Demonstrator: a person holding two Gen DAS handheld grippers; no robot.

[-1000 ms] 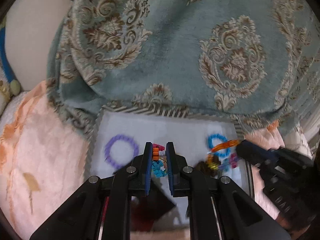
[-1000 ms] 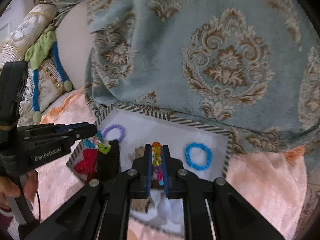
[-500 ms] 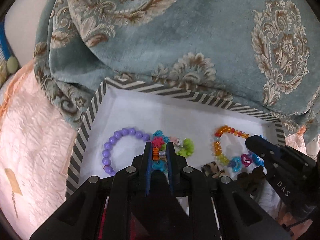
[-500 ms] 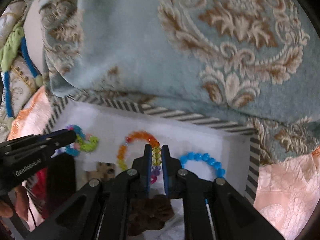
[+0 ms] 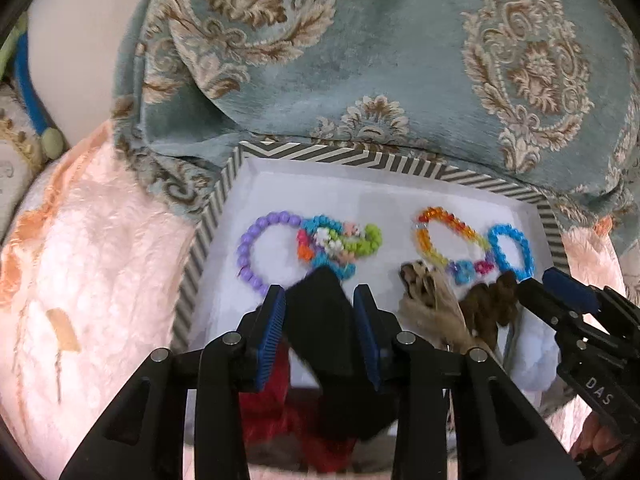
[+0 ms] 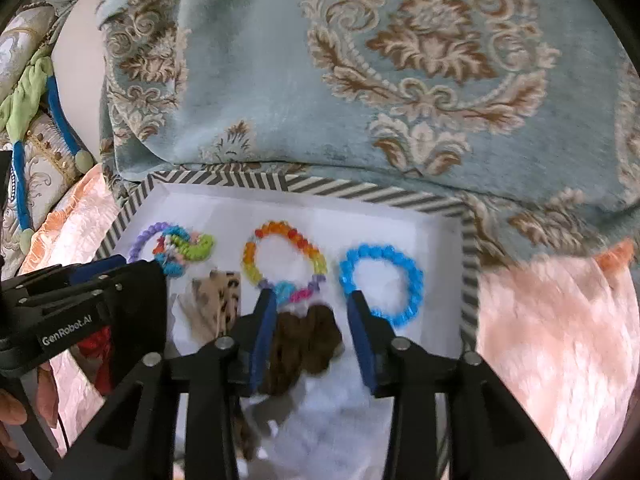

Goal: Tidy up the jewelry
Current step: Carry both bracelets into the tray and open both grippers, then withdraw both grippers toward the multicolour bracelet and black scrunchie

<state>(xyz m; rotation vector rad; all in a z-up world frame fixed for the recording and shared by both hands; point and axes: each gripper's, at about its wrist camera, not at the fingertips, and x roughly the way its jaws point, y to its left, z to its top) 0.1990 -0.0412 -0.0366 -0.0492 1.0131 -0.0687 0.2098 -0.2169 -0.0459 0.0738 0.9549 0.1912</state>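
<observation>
so from the left: peach fuzzy blanket (image 5: 84, 280), then the striped-edge white tray (image 5: 208, 232) tucked under a teal damask cover (image 5: 360, 60). inside the tray, purple bead bracelet (image 5: 250, 248) sits far left, touching the multicolor chunky bracelet (image 5: 340, 242) just right of it. the left gripper (image 5: 319, 294) hovers right below that one, jaws opening, nothing pinched between the blue pads, only a black cloth thing (image 5: 324, 320) lying under the gap. next a leopard scrunchie (image 5: 424, 284), then the rainbow bead bracelet (image 6: 280, 256) flat on the tray. the right gripper (image 6: 312, 300) is over its lower edge, jaws opening too, nothing gripped, a brown scrunchie (image 6: 304, 340) below the gap. blue bead bracelet (image 6: 380, 280) is furthest right, just beside the rainbow one.
</observation>
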